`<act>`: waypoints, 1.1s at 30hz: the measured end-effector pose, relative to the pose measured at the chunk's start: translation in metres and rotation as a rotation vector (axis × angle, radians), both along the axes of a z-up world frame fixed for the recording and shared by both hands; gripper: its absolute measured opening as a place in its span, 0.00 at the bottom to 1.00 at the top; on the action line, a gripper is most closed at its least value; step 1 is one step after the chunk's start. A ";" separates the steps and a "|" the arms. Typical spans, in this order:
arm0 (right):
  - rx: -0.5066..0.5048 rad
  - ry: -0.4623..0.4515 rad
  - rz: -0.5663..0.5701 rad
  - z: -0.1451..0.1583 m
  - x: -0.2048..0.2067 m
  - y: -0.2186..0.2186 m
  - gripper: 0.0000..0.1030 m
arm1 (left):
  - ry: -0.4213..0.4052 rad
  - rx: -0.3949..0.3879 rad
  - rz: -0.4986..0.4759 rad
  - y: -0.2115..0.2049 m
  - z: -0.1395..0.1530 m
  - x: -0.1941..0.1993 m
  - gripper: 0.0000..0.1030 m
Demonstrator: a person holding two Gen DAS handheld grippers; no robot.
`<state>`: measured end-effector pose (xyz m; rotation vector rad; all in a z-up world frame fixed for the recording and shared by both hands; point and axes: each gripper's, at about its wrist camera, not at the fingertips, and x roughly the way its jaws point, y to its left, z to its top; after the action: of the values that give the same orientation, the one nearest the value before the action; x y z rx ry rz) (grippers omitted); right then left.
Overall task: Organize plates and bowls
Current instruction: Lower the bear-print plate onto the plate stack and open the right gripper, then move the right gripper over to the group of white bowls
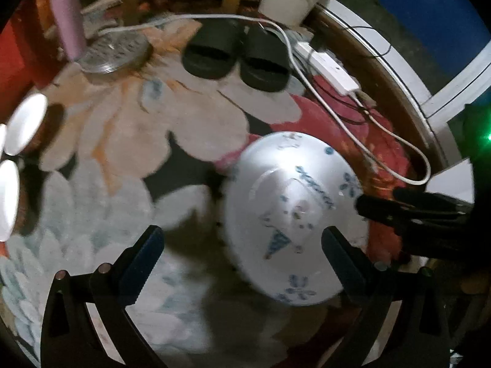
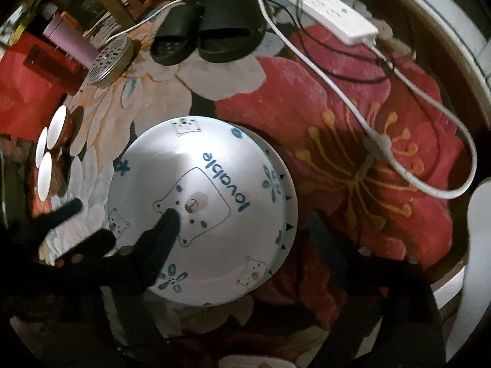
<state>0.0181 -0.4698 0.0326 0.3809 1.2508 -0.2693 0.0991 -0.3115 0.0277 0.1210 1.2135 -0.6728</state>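
Observation:
A white plate with blue bear prints and the word "lovable" [image 2: 214,184] lies on the flowered rug; another plate's rim [image 2: 291,211] shows under its right side. It also shows in the left wrist view [image 1: 294,211]. My right gripper [image 2: 245,224] is open above it, left finger [image 2: 162,233] over the plate's middle, right finger over the rug. In the left wrist view it comes in from the right [image 1: 399,205]. My left gripper [image 1: 242,245] is open and empty, its right finger [image 1: 340,251] over the plate's edge. Three small white bowls [image 2: 49,150] sit at the left.
Black slippers [image 2: 202,40], a metal perforated lid [image 2: 110,58], a pink tumbler [image 2: 70,40] and a white power strip [image 2: 334,15] with a looping white cable [image 2: 429,128] lie at the back of the rug. A red box [image 2: 27,92] stands at the far left.

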 end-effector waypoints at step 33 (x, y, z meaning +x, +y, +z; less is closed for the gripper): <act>-0.059 0.004 0.130 0.001 0.024 0.087 1.00 | -0.031 0.084 0.233 0.128 -0.012 0.030 1.00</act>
<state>0.0416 -0.3831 0.0339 0.2472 1.2625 -0.1959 0.1290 -0.1837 0.0161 0.0584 1.2048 -0.4157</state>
